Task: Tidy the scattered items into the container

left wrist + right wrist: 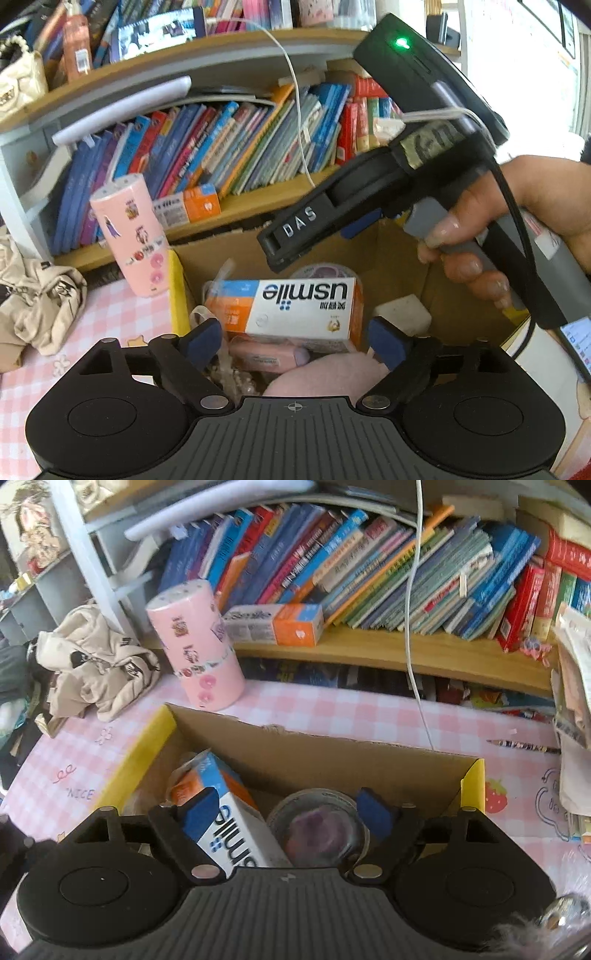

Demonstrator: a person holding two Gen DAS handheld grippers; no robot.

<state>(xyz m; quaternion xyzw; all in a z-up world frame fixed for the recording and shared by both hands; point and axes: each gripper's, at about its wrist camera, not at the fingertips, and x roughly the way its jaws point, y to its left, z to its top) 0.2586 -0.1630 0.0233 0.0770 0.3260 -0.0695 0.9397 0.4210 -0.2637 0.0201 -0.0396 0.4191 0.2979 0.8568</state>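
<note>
from the left wrist view, the left claw (pixel 293 341) hangs spread and empty over the open cardboard box (pixel 461 295), its blue pads either side of what lies inside: a white-and-orange usmile toothpaste box (pixel 295 306) on top, a pink case (pixel 266 356) and a soft pink cloth (pixel 332 373) below it, a round clear-lidded tub (pixel 325 271) behind, a white block (pixel 402 314) toward the right wall and some crinkled clear wrapping (pixel 229 376). the right claw (pixel 295 254) crosses above the box, gripped by the right hand (pixel 509 236); from this side i cannot tell how far its fingers are parted. a pink stickered cylinder (pixel 129 236) stands on the desk (pixel 92 325) just beside the box's yellow-edged corner, and a beige garment (pixel 37 299) lies crumpled further left. from the right wrist view, the right claw (pixel 293 812) is spread with nothing pinched, hovering over the same cardboard box (pixel 332 749), where the usmile toothpaste box (pixel 236 823) leans beside the round tub (pixel 317 830). the pink cylinder (pixel 199 650) is upright near the box's far left corner, a second toothpaste box (pixel 273 624) rests on the shelf (pixel 406 650), and a pencil (pixel 524 745) lies on the pink checked desk (pixel 332 709) to the right. this looks like the gap between a drop and the next pick, with most items already in; the next move probably calls for reaching past the rim to one of the things outside it, perhaps the cylinder.
</note>
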